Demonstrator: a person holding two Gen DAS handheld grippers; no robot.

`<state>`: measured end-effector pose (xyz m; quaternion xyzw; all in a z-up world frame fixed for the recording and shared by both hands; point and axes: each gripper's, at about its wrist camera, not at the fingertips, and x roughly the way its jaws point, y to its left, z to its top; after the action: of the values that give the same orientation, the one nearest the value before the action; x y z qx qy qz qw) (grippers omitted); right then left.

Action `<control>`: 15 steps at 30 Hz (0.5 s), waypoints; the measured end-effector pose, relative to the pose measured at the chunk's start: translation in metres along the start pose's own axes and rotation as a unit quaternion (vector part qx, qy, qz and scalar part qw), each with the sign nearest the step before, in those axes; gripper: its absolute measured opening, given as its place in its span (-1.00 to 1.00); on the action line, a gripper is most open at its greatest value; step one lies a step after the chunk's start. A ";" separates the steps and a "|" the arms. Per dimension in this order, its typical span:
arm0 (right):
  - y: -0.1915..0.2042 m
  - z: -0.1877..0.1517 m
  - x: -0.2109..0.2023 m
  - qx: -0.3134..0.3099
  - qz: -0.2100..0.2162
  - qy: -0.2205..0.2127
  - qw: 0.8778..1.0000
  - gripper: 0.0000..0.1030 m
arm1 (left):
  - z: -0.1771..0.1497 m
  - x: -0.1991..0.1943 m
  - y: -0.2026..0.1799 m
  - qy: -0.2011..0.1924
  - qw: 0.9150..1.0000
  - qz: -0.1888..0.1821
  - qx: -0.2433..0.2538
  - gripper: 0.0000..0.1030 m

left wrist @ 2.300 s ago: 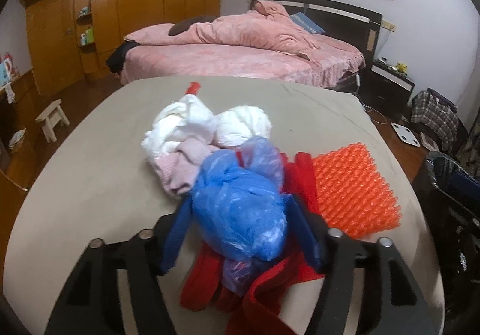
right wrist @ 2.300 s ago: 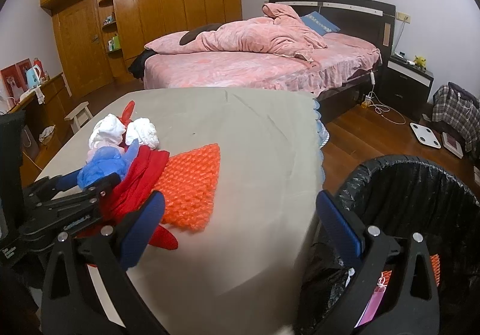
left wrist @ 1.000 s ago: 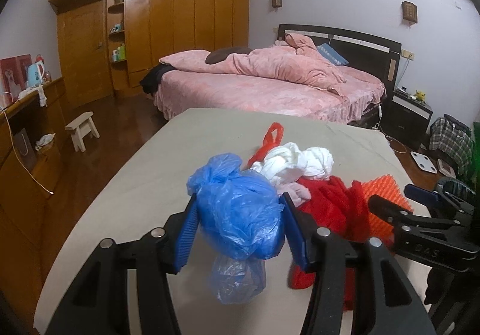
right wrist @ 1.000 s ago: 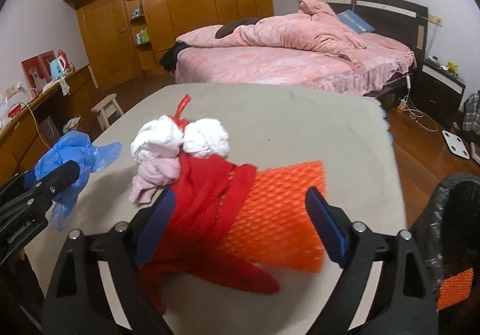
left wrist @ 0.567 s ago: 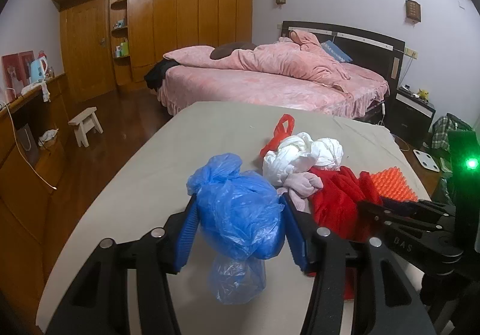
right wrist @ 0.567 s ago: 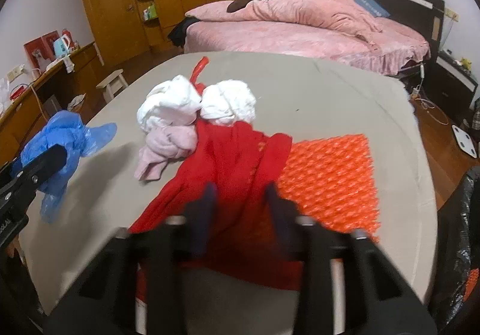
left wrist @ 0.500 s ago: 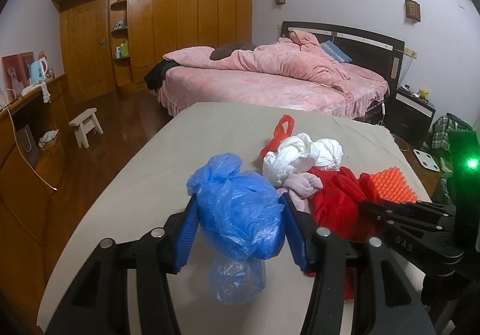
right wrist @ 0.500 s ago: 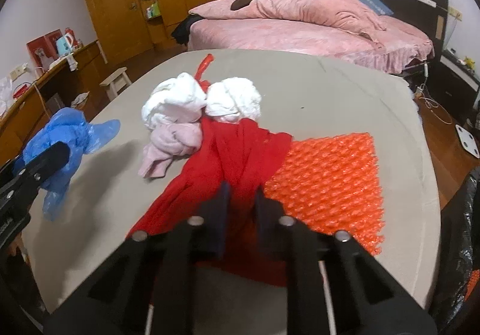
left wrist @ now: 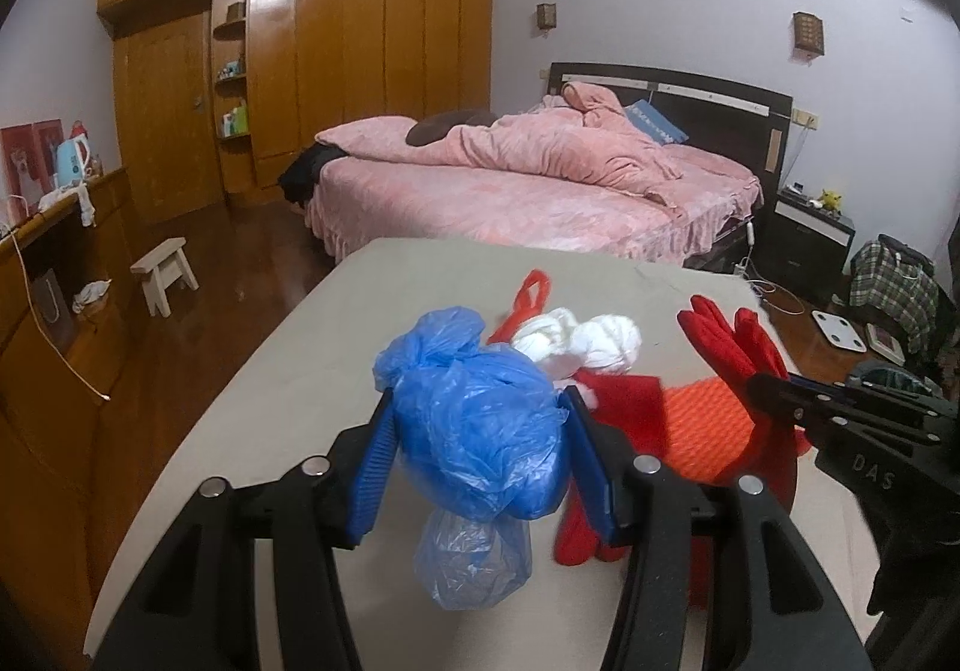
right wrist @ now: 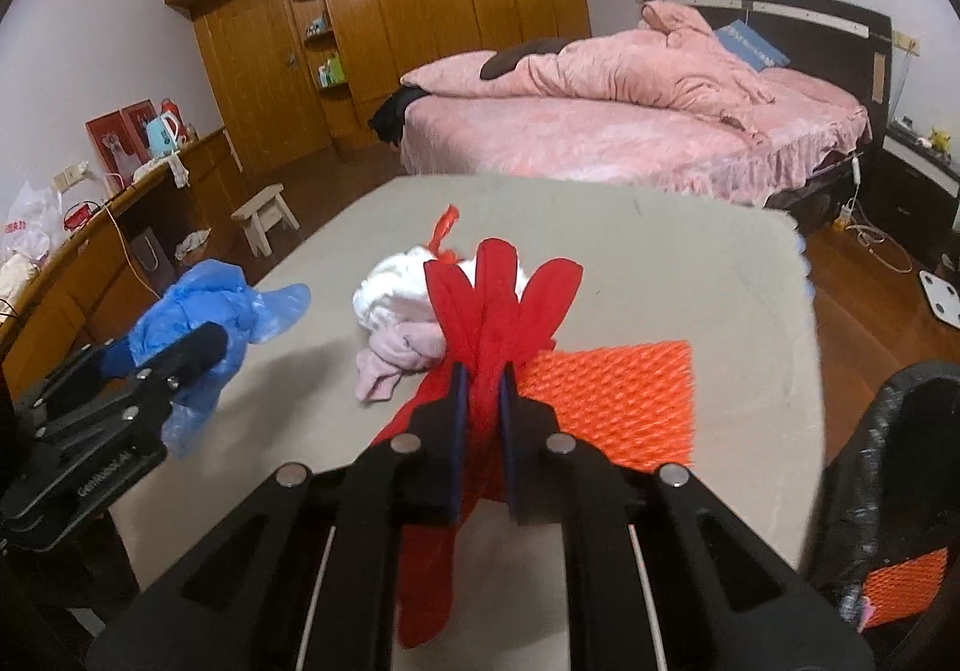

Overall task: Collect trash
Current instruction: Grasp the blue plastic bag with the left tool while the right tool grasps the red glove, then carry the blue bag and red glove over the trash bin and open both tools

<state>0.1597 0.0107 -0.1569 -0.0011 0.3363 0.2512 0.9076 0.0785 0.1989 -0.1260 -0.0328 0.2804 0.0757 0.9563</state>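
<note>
My left gripper (left wrist: 480, 431) is shut on a crumpled blue plastic bag (left wrist: 480, 431), held above the grey table (left wrist: 288, 389); the same blue bag (right wrist: 198, 323) shows at the left of the right wrist view. My right gripper (right wrist: 480, 377) is shut on a red cloth (right wrist: 498, 305), lifted so that its ends stick up and its tail hangs down. In the left wrist view the red cloth (left wrist: 726, 341) shows at the right. An orange mesh sheet (right wrist: 618, 395) lies flat on the table. White wads (right wrist: 390, 293) and a pink wad (right wrist: 396, 353) lie behind the red cloth.
A black-lined trash bin (right wrist: 888, 479) stands off the table's right edge, with an orange piece inside it. A pink bed (right wrist: 630, 119) and a wooden wardrobe (right wrist: 390, 11) fill the back of the room. A small stool (right wrist: 264, 215) stands on the floor at the left.
My right gripper went from open around the red cloth to shut on it and lifted it off the table. The left gripper rose slightly, still holding the blue bag.
</note>
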 end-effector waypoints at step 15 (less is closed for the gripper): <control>-0.038 0.004 -0.062 0.025 -0.034 -0.036 0.998 -0.82 | 0.016 -0.024 -0.053 -0.015 0.999 -0.048 0.021 0.03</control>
<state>0.1390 -0.0498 -0.1220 0.0197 0.3095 0.2117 0.9268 0.0756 0.1452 -0.0988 -0.0246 0.2662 0.0243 0.9633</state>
